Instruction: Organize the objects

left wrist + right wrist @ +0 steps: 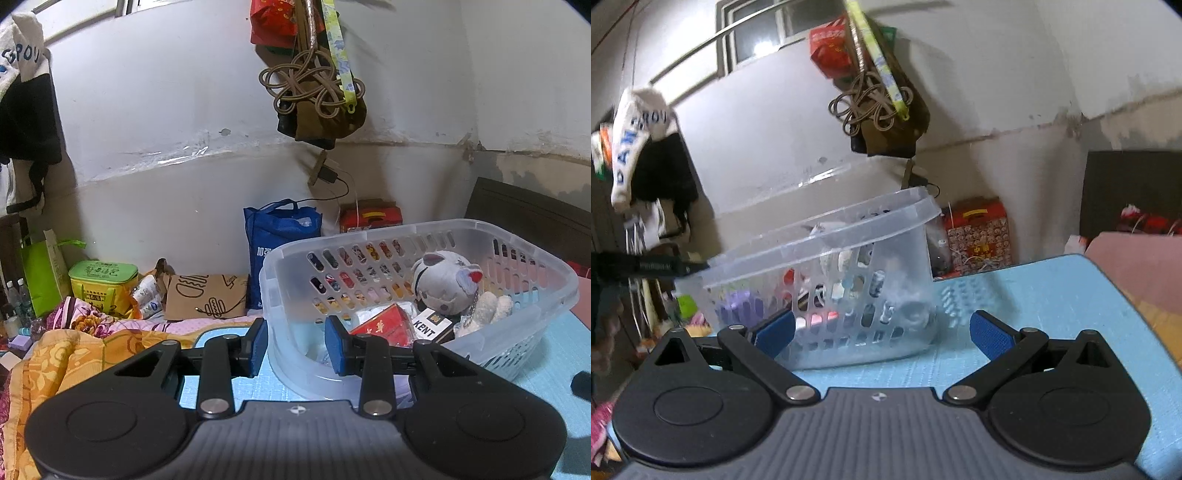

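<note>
- Gripping the near-left rim of the clear plastic basket (pixel 480 236), the left gripper (pixel 297 341) sits at lower centre of the left wrist view, its pads narrowly apart astride the wall.
- Inside, right of centre: grey plush doll (pixel 445 282), red cigarette pack (pixel 384 326), KENT pack (pixel 432 326).
- Right wrist view: right gripper (pixel 882 332) spread wide and empty, low centre; basket (pixel 827 236) just beyond on the blue mat (pixel 1052 295), tilted.

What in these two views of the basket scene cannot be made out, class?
- Left wrist view: whether the left hand-held gripper pinches the basket wall.
- Left wrist view: the red pack, partly hidden by a finger.
- Right wrist view: basket contents, blurred behind the wall.
</note>
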The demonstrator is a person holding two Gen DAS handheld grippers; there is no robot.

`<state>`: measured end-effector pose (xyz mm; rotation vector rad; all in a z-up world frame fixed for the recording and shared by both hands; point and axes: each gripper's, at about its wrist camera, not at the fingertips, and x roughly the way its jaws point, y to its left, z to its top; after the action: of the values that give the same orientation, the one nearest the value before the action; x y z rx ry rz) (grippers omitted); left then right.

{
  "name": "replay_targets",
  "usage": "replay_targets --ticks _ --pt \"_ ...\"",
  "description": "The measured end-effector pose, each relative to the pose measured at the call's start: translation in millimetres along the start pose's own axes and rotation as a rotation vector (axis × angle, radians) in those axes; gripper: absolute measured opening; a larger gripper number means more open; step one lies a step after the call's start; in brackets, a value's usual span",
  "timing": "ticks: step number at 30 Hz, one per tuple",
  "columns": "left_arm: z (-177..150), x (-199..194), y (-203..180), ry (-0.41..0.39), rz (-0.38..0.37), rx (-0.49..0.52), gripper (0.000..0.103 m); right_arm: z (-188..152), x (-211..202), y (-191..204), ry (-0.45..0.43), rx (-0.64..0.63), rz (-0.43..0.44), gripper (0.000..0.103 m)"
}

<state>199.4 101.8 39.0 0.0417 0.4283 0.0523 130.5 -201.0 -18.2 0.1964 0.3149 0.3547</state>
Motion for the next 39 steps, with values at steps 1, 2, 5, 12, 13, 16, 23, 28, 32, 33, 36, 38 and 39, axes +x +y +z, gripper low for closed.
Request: replay_targets --ticks 1,2,5,12,13,16,23,28,32,33,36,38,39 --pt "0 0 0 0.0 0.0 0.0 0.039 0 1 -2 0.007 0.01 -0.008 0.103" --pt "0 0 0 0.0 -0.001 -0.001 0.039 0 3 -3 0.023 0.02 -0.022 0.103" --pt "0 0 0 -0.001 0.001 0.003 0.039 -4 8 -6 0.069 0.045 -0.028 0.103" --pt "-1 0 0 0.0 0.0 0.005 0.039 -13 7 13 0.091 -0.068 -0.039 0.103" --pt "-1 0 0 0.0 0.001 0.006 0.039 -14 7 14 0.091 -0.079 -0.038 0.103" --pt "0 0 -1 0.0 0.0 0.004 0.039 -13 7 17 0.089 -0.085 -0.048 0.103" --pt "0 -1 0 -0.004 0.002 0.002 0.039 -12 5 16 0.074 -0.068 -0.055 0.103" --pt "-5 -10 5 -0.043 -0.054 -0.01 0.048 -13 7 19 0.081 -0.076 -0.053 0.103" --pt "-12 -36 9 -0.144 -0.062 -0.009 0.093 -9 4 18 0.066 -0.077 -0.056 0.103" --pt "-14 -44 12 -0.171 -0.063 -0.012 0.097 -7 1 17 0.061 -0.075 -0.054 0.103" --pt "-17 -61 23 -0.194 -0.094 -0.057 0.103 2 -7 17 0.059 -0.063 -0.076 0.103" --pt "-17 -68 33 -0.193 -0.136 -0.124 0.103 11 -15 22 0.044 -0.062 -0.148 0.103" --pt "-18 -70 37 -0.182 -0.155 -0.142 0.103 15 -19 24 0.031 -0.056 -0.19 0.103"
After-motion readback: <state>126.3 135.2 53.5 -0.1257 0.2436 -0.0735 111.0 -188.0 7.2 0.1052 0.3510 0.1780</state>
